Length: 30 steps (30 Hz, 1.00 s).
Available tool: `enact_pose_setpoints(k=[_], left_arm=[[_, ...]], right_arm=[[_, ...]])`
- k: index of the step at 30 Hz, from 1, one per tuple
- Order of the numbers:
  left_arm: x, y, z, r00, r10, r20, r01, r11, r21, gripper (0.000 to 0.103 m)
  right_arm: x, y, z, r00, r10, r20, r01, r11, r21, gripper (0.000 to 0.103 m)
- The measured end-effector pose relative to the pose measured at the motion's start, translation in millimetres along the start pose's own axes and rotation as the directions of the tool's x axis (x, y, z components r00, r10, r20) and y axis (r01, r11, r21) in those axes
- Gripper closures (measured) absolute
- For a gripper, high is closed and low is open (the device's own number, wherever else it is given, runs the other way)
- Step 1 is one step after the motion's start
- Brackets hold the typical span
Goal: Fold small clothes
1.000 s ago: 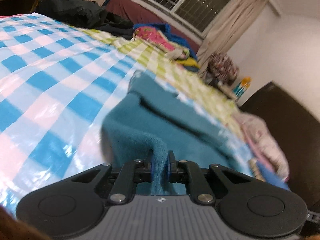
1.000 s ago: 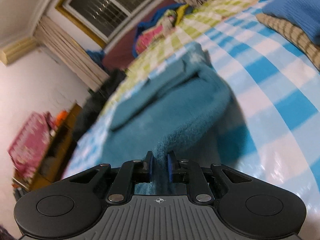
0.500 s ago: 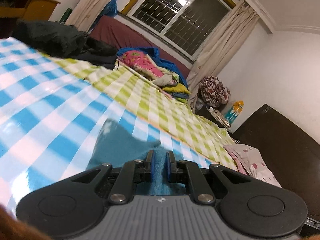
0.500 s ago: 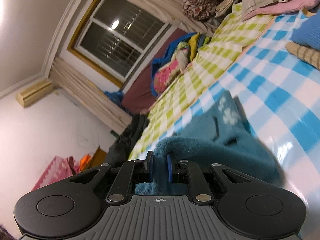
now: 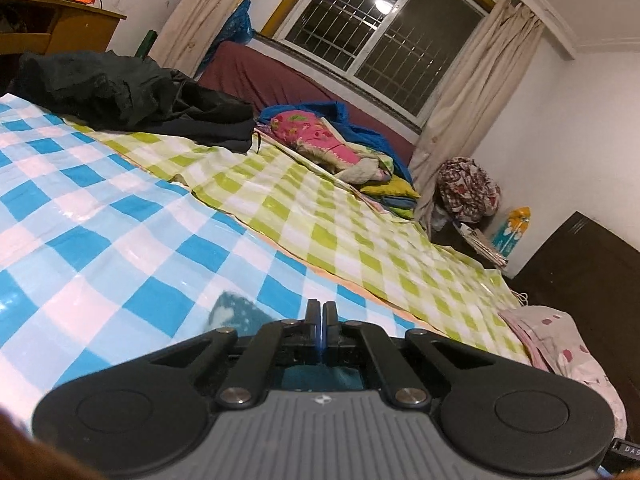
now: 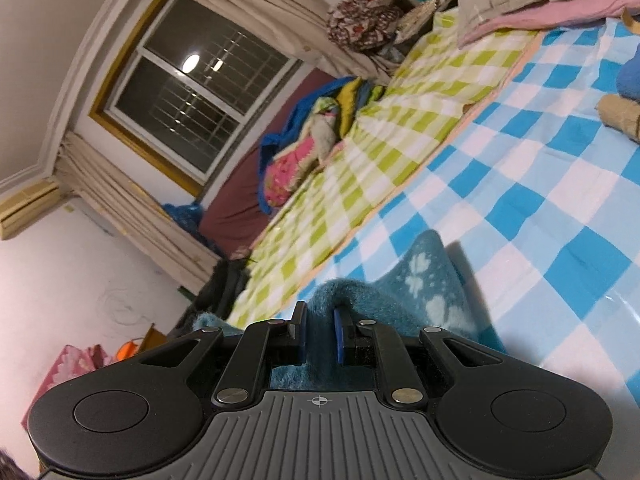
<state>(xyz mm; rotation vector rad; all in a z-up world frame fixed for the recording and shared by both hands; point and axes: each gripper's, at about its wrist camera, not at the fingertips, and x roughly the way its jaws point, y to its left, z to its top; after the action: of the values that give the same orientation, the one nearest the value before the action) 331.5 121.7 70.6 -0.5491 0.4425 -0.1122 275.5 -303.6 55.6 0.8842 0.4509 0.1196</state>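
The left gripper (image 5: 321, 322) is sitting with its jaws pressed nearly together, only a thin blue line of pad showing between them; whether any cloth is pinched in that slit I cannot tell; a patch of the teal garment (image 5: 232, 314) with pale blotches is peeking out just left of the fingers, and more teal is showing through the gap below the jaws, lying on the blue checked sheet (image 5: 120, 240). Ahead of this gripper the green checked sheet (image 5: 320, 220) is stretching away; far ahead and to the left a heap of black clothes (image 5: 132, 96) is lying; straight ahead a pink bundle (image 5: 316, 136) is resting below the window (image 5: 384, 36); off to the right a spotted pillow (image 5: 560, 340) is lying at the sheet's edge.

The right gripper (image 6: 320, 334) is holding its jaws narrowly apart, and a raised fold of the teal garment (image 6: 420, 288) is standing between the blue pads, filling the gap; the rest of the garment is spreading ahead and to the right of the fingers, its white cloud-like marks facing up, lying on the blue checked sheet (image 6: 540, 200). Further ahead the green checked sheet (image 6: 380, 152) is running toward the pink bundle (image 6: 284, 172) and the window (image 6: 192, 96); far to the right a tan roll (image 6: 620, 114) is lying on the blue checks.
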Motion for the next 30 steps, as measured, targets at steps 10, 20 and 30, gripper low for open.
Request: enact_pose_setpoints(k=[10, 20, 30], left_arm=[[21.2, 7.3, -20.1, 0.993, 0.083, -0.083, -0.069, 0.983, 0.168, 0.091], [33.0, -15.2, -35.6, 0.979, 0.155, -0.132, -0.076, 0.880, 0.468, 0.052], [48.9, -24.6, -43.7, 0.957, 0.210, -0.200, -0.052, 0.803, 0.593, 0.039]], right_arm=[[34.4, -15.4, -10.4, 0.990, -0.108, -0.086, 0.103, 0.993, -0.061, 0.084], [6.3, 20.5, -12.2, 0.992, -0.124, 0.033, 0.128, 0.925, -0.357, 0.051], [49.0, 26.4, -21.2, 0.963, -0.269, -0.007, 0.206, 0.756, -0.621, 0.051]])
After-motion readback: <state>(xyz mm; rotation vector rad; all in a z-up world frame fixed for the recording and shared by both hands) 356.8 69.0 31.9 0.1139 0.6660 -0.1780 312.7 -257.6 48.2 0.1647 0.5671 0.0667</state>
